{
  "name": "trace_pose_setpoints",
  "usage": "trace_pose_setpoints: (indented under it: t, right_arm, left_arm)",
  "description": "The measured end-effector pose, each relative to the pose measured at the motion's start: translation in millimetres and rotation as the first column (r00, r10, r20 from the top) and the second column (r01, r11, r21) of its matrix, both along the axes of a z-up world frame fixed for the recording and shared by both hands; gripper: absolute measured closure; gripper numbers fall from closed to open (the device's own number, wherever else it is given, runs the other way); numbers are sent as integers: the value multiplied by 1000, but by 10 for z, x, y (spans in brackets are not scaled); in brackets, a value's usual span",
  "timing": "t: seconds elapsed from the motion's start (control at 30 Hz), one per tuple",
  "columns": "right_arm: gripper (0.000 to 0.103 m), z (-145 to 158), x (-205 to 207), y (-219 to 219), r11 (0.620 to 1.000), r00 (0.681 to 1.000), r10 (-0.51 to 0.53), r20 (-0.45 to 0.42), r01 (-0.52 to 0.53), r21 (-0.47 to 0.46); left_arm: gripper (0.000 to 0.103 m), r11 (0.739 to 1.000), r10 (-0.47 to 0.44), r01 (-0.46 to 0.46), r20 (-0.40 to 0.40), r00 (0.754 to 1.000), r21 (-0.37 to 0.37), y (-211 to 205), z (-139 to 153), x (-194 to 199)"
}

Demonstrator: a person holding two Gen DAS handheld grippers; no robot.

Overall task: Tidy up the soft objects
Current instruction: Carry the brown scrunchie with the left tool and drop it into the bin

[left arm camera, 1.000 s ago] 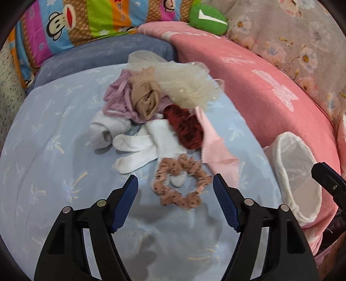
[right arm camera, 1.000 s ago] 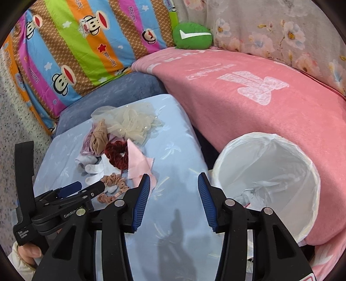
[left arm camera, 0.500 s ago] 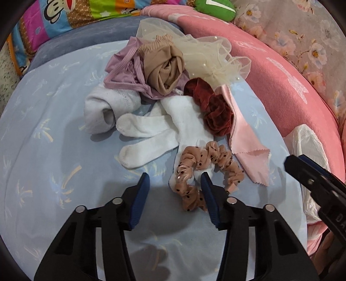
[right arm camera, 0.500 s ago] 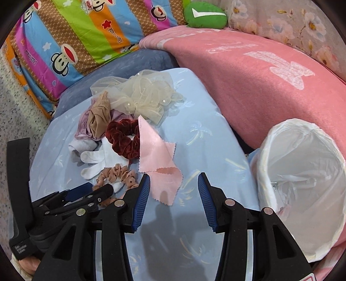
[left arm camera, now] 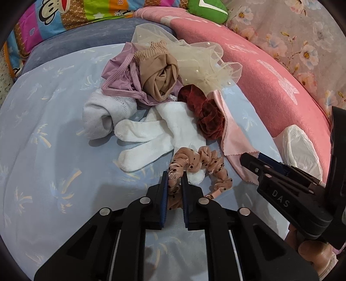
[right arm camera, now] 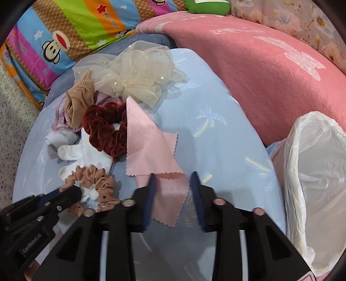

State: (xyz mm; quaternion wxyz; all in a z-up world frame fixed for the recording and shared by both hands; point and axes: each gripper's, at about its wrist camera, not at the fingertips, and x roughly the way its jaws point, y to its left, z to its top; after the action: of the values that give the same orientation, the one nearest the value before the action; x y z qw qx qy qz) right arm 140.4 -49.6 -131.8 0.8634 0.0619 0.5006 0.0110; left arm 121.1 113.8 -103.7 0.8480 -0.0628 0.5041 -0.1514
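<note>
Soft items lie heaped on a pale blue sheet (left arm camera: 43, 138). My left gripper (left arm camera: 174, 179) is shut on the near loop of a peach dotted scrunchie (left arm camera: 207, 164), seen also as the scrunchie (right arm camera: 95, 179) in the right wrist view. Beyond it lie white socks (left arm camera: 151, 138), a dark red velvet scrunchie (left arm camera: 205, 114), a tan stocking roll (left arm camera: 160, 75), a mauve garment (left arm camera: 116, 75) and a cream tulle bow (left arm camera: 201, 62). My right gripper (right arm camera: 174, 179) is open, its fingers either side of the near corner of a pink cloth (right arm camera: 151, 147).
A white bag-lined bin (right arm camera: 313, 173) stands at the right beside the sheet. A pink blanket (right arm camera: 259, 69) rises behind it. A striped monkey-print pillow (right arm camera: 64, 32) and a green cushion (left arm camera: 205, 8) sit at the back. Speckled floor (right arm camera: 13, 112) lies off the left edge.
Both grippers moved forward and down toward the pile. The left one closed from wide open onto the dotted scrunchie. The right one came over the pink cloth's corner, still open.
</note>
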Motion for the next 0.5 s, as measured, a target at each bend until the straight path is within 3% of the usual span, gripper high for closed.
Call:
trace_pose_setpoints:
  t: [0.03,0.3,0.5]
  right_arm:
    - [102,-5,1,-7,1000,1000,4,-6,-4,12]
    - [102,215,-187,-94,999,999,-1,43,0,32]
    - [102,569,-390,-257,998,993,-20,115,14,54]
  left_arm:
    - [92,1000,1,-1,2,1000,1,-6,11,-1]
    - [92,1000,-10,9,36,999,6,-150,157,-39]
    - [92,999,-37,37,75,996,7,-299,321,-122]
